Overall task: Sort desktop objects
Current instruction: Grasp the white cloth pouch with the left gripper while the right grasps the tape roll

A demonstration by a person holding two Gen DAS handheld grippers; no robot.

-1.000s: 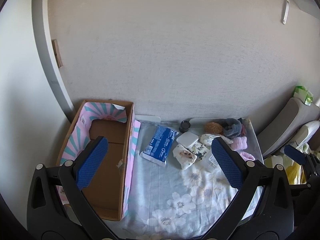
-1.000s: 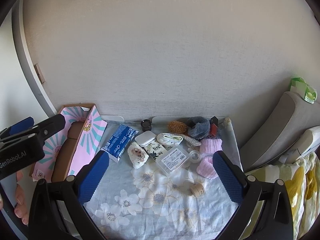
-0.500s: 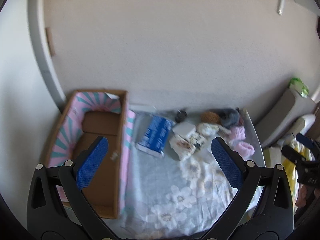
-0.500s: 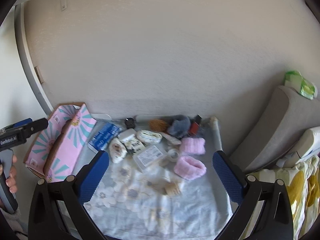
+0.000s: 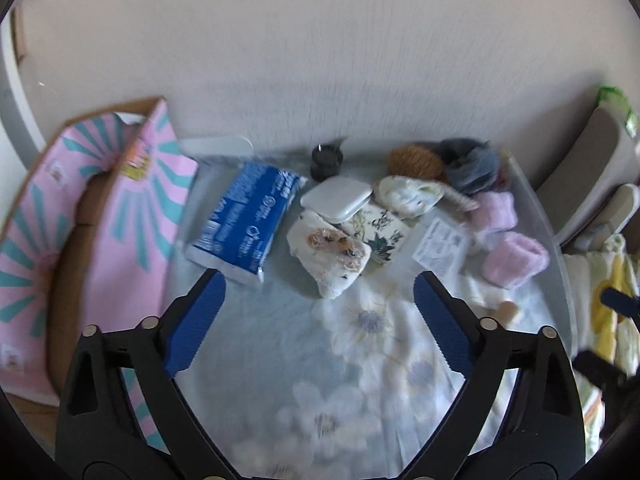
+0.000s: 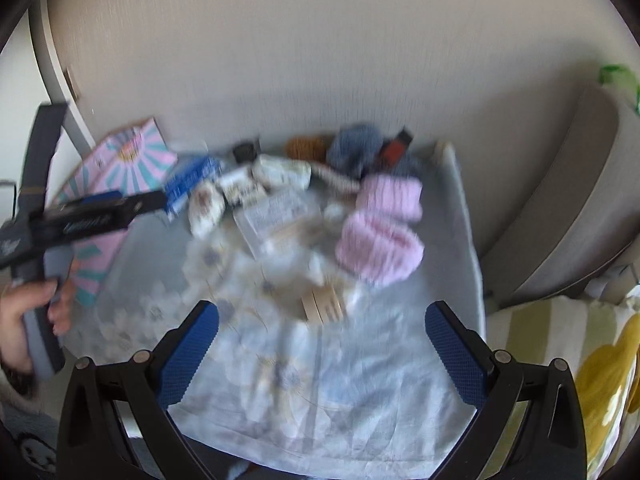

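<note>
A heap of small things lies on the floral-cloth table (image 5: 360, 380): a blue tissue pack (image 5: 246, 222), a white flat case (image 5: 336, 198), floral pouches (image 5: 330, 254), a black jar (image 5: 326, 160), a clear labelled box (image 5: 440, 244), pink knitted pieces (image 6: 378, 246) and a wooden spool (image 6: 320, 306). My left gripper (image 5: 318, 280) hovers just short of the pouches. Its jaws are closing with nothing between them. My right gripper (image 6: 322, 308) hangs open over the cloth, with the spool just beyond its fingertips and nothing gripped.
A pink and teal striped cardboard box (image 5: 120, 216) stands open at the table's left edge. A brown scrubber (image 5: 416, 162) and grey-blue wool (image 5: 472, 166) lie by the back wall. Grey cushions (image 6: 580, 208) and yellow-patterned bedding (image 6: 600, 368) lie to the right. A hand (image 6: 24, 320) holds the left tool's handle.
Both grippers have sunk toward the table, so the heap looks larger and nearer. The left jaws stand a little narrower than before. Nothing on the table has moved.
</note>
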